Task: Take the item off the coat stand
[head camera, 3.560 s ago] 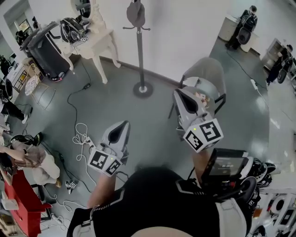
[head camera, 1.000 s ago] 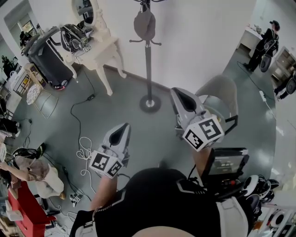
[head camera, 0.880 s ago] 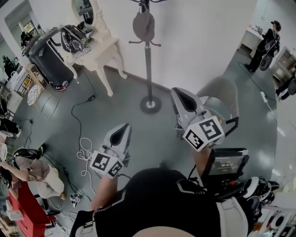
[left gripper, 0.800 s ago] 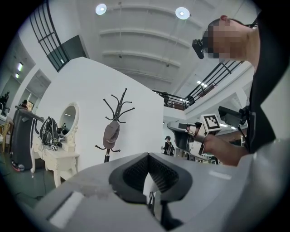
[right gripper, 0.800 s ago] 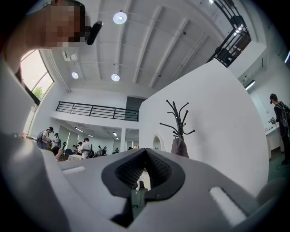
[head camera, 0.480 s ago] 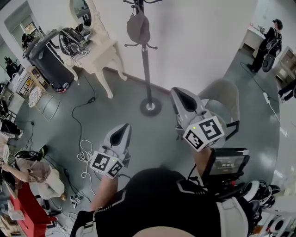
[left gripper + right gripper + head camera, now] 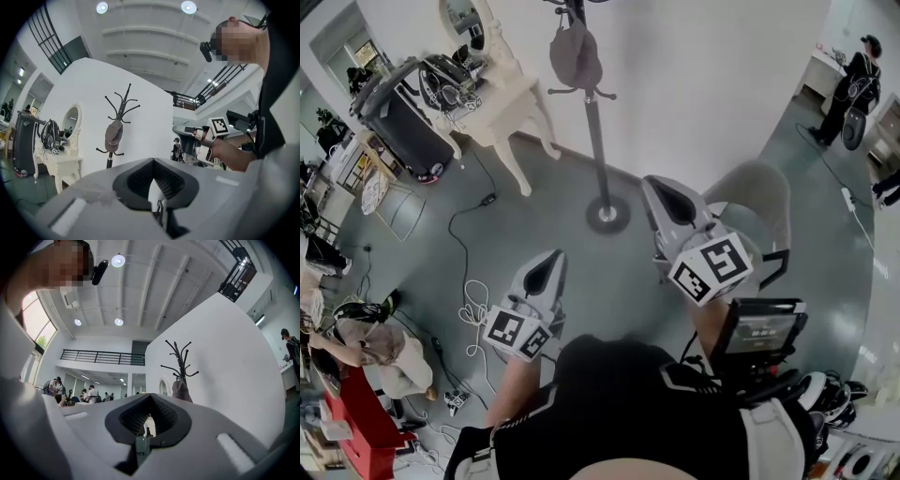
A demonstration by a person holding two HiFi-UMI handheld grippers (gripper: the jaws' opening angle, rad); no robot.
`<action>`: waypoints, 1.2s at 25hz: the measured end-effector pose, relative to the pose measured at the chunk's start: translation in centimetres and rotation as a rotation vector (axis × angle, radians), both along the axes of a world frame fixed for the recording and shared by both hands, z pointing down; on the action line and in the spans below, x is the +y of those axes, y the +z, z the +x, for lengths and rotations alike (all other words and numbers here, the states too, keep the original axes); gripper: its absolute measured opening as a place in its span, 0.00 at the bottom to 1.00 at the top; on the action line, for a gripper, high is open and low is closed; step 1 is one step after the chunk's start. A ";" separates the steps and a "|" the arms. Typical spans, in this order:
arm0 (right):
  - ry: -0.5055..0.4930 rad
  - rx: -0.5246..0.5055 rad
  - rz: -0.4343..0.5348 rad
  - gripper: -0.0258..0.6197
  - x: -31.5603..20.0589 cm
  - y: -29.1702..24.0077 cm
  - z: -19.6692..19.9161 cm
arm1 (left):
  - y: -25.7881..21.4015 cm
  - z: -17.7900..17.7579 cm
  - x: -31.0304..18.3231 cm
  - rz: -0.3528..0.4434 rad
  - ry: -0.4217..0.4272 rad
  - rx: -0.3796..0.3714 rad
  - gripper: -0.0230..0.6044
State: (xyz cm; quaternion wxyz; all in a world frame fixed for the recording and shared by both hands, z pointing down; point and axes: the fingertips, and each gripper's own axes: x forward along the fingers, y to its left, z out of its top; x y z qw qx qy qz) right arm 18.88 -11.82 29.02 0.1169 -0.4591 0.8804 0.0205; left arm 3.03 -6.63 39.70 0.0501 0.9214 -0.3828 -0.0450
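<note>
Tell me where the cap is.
In the head view the cap hangs top centre on the coat stand, just right of the white dressing table.

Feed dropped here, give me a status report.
Left gripper, right gripper shut, empty. Grey cap hangs on black coat stand, untouched. Grey chair right of path.

coat stand: nearer than before | cap: lower in head view

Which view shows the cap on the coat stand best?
The left gripper view: the cap hangs whole, side-on against the wall. The head view shows it foreshortened from above; the right gripper view, small and dark.
</note>
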 end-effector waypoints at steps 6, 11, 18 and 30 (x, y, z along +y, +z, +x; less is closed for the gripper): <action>0.004 -0.004 0.003 0.05 -1.9 0.1 -0.4 | 0.1 -0.4 -2.1 -0.009 0.006 0.002 0.05; 0.044 0.004 -0.001 0.05 -3.9 0.1 -1.1 | 0.4 -1.3 -4.1 -0.013 0.036 0.017 0.05; 0.058 0.029 -0.001 0.05 -6.6 0.2 -3.5 | -0.2 -3.5 -7.8 0.006 0.066 0.032 0.05; 0.096 0.031 -0.019 0.05 -11.2 0.1 -7.0 | -0.3 -7.2 -12.9 0.013 0.101 0.056 0.05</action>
